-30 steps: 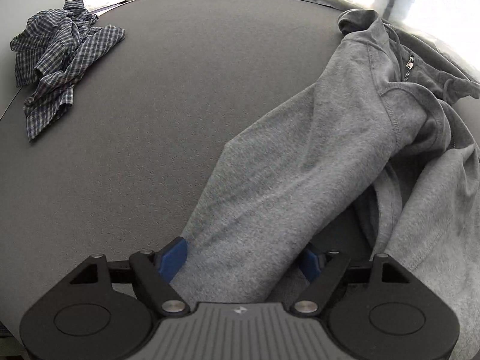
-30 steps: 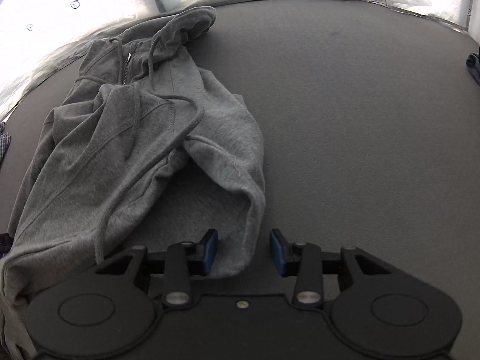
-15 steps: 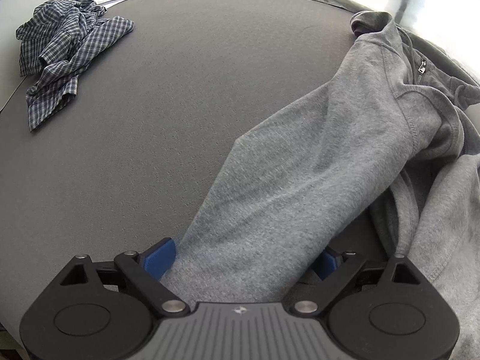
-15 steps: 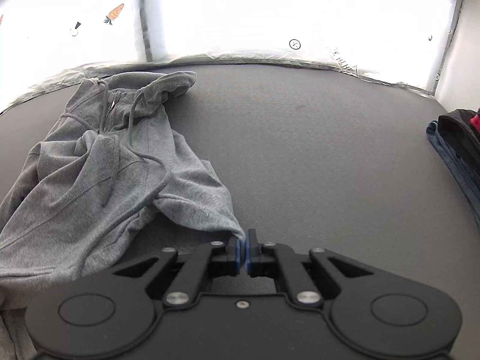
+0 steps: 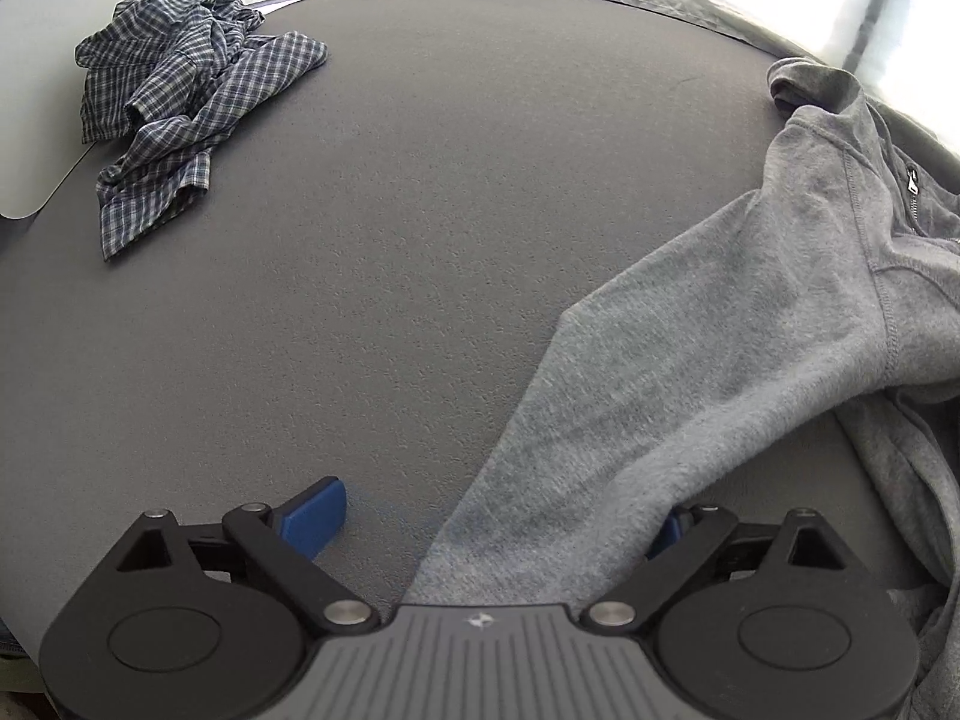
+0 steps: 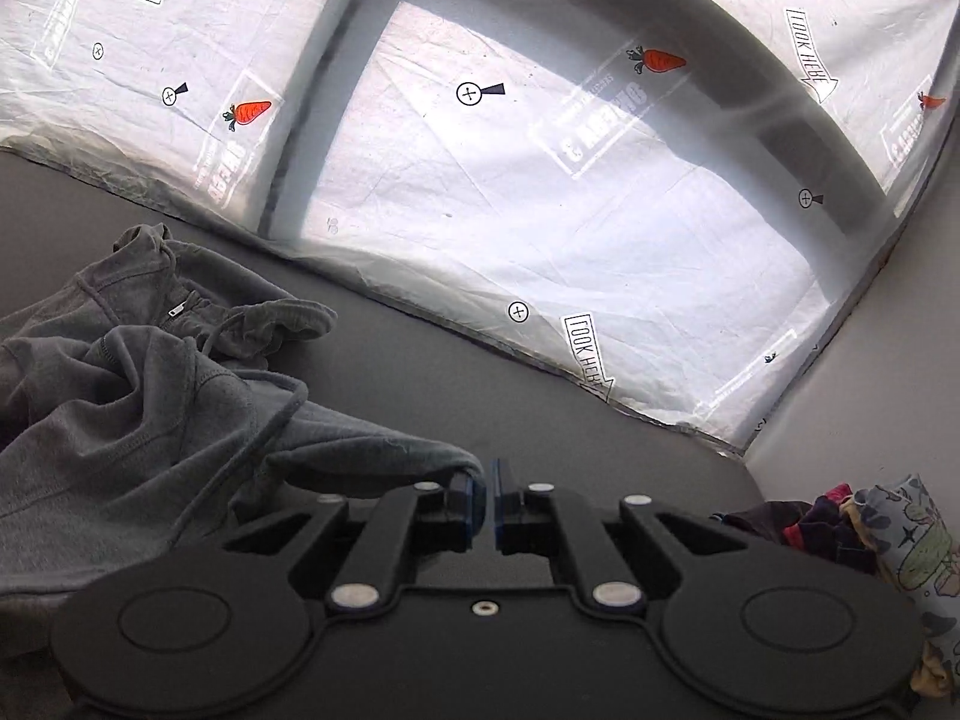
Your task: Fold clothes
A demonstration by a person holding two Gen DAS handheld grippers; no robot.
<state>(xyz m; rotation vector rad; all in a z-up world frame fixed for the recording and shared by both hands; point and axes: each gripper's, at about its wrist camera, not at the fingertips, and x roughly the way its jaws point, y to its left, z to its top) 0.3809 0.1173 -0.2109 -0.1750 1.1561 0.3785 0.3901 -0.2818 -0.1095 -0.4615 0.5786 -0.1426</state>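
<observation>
Biggest change from a second ago: the right gripper [image 6: 487, 495] was sitting low over the dark grey table [image 5: 420, 240] with its pads apart around a fold of the grey hoodie [image 6: 120, 432], and now it's pinched in on a corner of that fabric and has come up a lot, tilting so its camera mostly sees the plastic-covered window [image 6: 540, 180] behind the table. Its jaws are a hair apart and easing open, but the hoodie's edge is still caught at the left pad and hangs stretched from it. Beside the hoodie, off toward the table's right end, there's a pile of colourful clothes [image 6: 852, 534]. The left gripper [image 5: 498, 510] has gone the other way: a second ago its blue pads were snug on either side of the hoodie's sleeve [image 5: 660, 420], now they stand about as wide as they go, with bare table showing between the left pad and the cloth. It points steeply down at the table, and the sleeve runs up from between its fingers to the hoodie's body. Well apart from the hoodie, at the table's far left corner, sits a crumpled plaid shirt [image 5: 180, 96].
</observation>
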